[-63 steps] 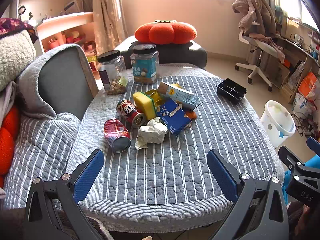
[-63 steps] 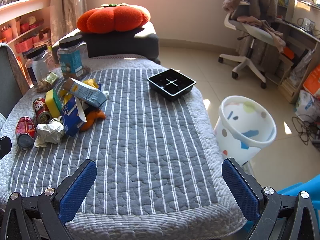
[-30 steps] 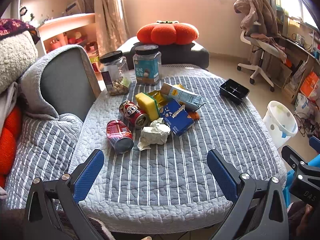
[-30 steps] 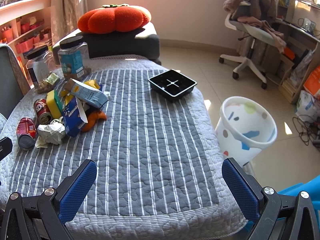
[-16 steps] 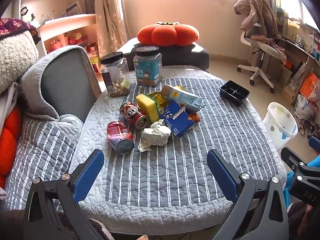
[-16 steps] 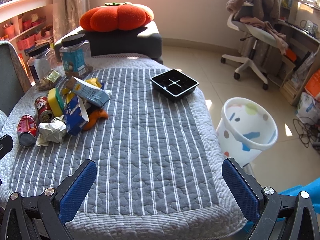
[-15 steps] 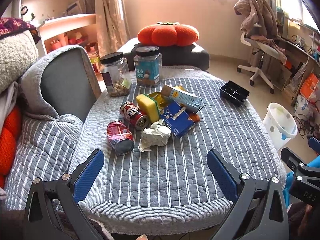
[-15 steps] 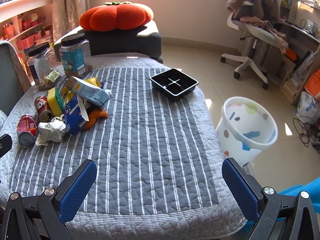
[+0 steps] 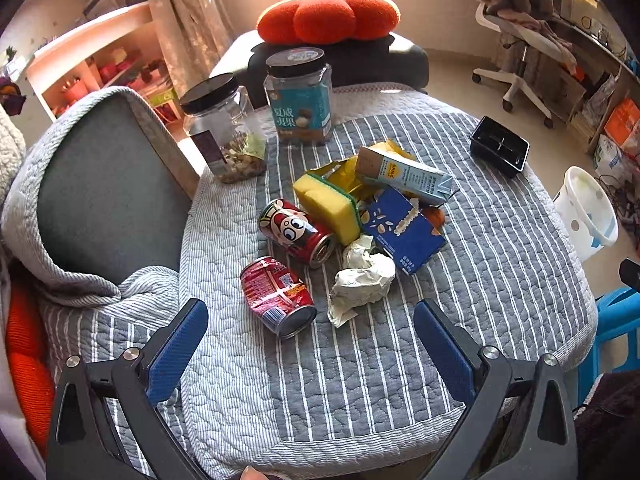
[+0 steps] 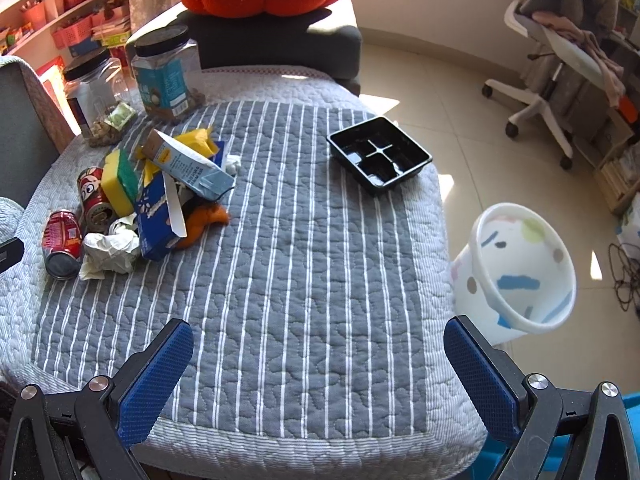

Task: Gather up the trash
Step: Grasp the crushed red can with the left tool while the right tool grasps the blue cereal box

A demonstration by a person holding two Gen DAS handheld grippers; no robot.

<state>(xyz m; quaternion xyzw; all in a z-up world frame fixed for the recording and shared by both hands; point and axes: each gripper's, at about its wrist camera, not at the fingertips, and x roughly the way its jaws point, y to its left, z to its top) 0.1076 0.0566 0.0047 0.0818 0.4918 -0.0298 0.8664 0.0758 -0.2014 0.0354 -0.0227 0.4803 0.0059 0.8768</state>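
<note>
Lying in a loose heap on the striped quilted table cover (image 9: 360, 368), the trash sits at about 11 o'clock from the left gripper (image 9: 310, 328) and well off at 10 o'clock from the right gripper (image 10: 320, 348). Nearest the left gripper is a dented pink can (image 9: 278, 296) on its side, with a crumpled paper wad (image 9: 362, 280) just beside it at 3 o'clock. Behind them lie a red cartoon can (image 9: 296, 232), a yellow sponge (image 9: 328, 206) touching it, a blue carton (image 9: 404, 232) and a pale drink carton (image 9: 404, 176) leaning across yellow wrappers (image 9: 344, 170).

Both grippers hover over the near edge of the table with their blue pads spread wide, gripping nothing.

Only the right wrist view shows an orange scrap (image 10: 208, 216) clearly, tucked under the blue carton (image 10: 158, 216), and the open mouth of the white spotted bin (image 10: 520, 268) on the floor at 2 o'clock. The left wrist view catches that bin (image 9: 586, 212) just at the frame's edge. Two black-lidded jars (image 9: 300, 96) stand at 12 o'clock beyond the heap, and a black tray (image 10: 380, 154) sits apart near the table's far right edge.
</note>
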